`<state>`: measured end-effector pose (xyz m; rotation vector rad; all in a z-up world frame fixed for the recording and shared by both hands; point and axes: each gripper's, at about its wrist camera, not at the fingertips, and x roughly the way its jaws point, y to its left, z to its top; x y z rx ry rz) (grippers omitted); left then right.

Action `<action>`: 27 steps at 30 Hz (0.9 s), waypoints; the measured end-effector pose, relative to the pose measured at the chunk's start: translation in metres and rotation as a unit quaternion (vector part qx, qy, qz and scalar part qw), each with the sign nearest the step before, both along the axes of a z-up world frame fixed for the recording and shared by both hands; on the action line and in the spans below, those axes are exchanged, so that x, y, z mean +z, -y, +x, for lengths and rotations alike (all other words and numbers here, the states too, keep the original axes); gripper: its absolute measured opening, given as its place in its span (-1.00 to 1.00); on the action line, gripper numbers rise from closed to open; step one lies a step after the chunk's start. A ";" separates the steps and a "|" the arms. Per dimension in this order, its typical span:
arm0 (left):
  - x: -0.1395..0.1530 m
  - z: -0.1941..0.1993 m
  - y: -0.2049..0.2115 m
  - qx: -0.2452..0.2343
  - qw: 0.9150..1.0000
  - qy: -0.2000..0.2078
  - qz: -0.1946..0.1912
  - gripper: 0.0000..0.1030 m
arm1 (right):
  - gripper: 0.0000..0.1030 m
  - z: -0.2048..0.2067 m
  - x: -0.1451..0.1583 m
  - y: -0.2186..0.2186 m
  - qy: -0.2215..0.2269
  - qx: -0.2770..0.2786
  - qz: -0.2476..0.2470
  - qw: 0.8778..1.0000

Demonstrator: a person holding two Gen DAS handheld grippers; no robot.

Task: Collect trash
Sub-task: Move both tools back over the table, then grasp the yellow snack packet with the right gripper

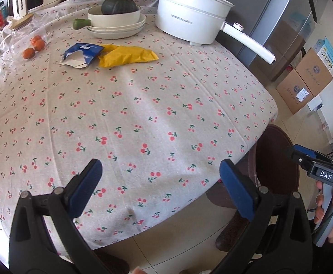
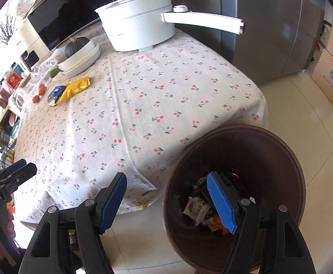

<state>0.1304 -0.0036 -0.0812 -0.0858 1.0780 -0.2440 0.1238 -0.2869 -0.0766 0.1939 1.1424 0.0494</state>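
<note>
A torn blue packet [image 1: 81, 54] and a yellow wrapper [image 1: 126, 56] lie side by side on the far left of the cherry-print table [image 1: 143, 114]; both also show in the right wrist view, the packet [image 2: 56, 94] and the wrapper [image 2: 76, 89]. My left gripper [image 1: 160, 189] is open and empty above the table's near edge. My right gripper [image 2: 168, 201] is open and empty over the rim of a brown trash bin [image 2: 287, 155]. Several wrappers [image 2: 198, 207] lie inside the bin. The bin also shows in the left wrist view [image 1: 273, 150].
A white electric pot [image 1: 191, 18] with a long handle stands at the back right. Stacked bowls holding a dark squash [image 1: 118, 5], small oranges [image 1: 34, 45] and a glass jar [image 1: 18, 36] sit at the back left. Cardboard boxes [image 1: 303, 84] stand on the floor.
</note>
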 end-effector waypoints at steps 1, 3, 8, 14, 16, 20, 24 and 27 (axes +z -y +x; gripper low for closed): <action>0.000 0.001 -0.007 0.007 1.000 0.001 0.002 0.98 | 0.46 0.003 0.001 -0.007 0.001 0.006 0.001 1.000; 0.001 0.003 -0.020 0.022 1.000 0.002 0.006 0.98 | 0.47 0.010 0.002 -0.020 0.004 0.016 0.001 1.000; 0.001 0.006 -0.049 0.047 0.999 0.003 0.013 0.98 | 0.51 0.027 0.002 -0.052 0.004 0.038 0.004 0.999; -0.005 0.018 -0.076 0.054 0.997 -0.004 0.057 0.99 | 0.52 0.058 0.002 -0.091 -0.003 0.065 -0.004 0.998; -0.007 0.024 -0.087 0.056 0.996 -0.006 0.067 0.99 | 0.52 0.073 0.002 -0.100 0.001 0.067 -0.003 0.998; -0.010 0.035 -0.105 0.059 0.995 -0.015 0.074 0.99 | 0.53 0.107 -0.002 -0.122 -0.003 0.075 -0.001 0.997; -0.012 0.046 -0.122 0.083 0.993 -0.025 0.074 0.99 | 0.54 0.145 -0.017 -0.146 -0.026 0.083 0.020 0.996; -0.012 0.051 -0.137 0.111 0.992 -0.037 0.047 0.99 | 0.54 0.176 -0.032 -0.156 -0.055 0.047 0.055 0.996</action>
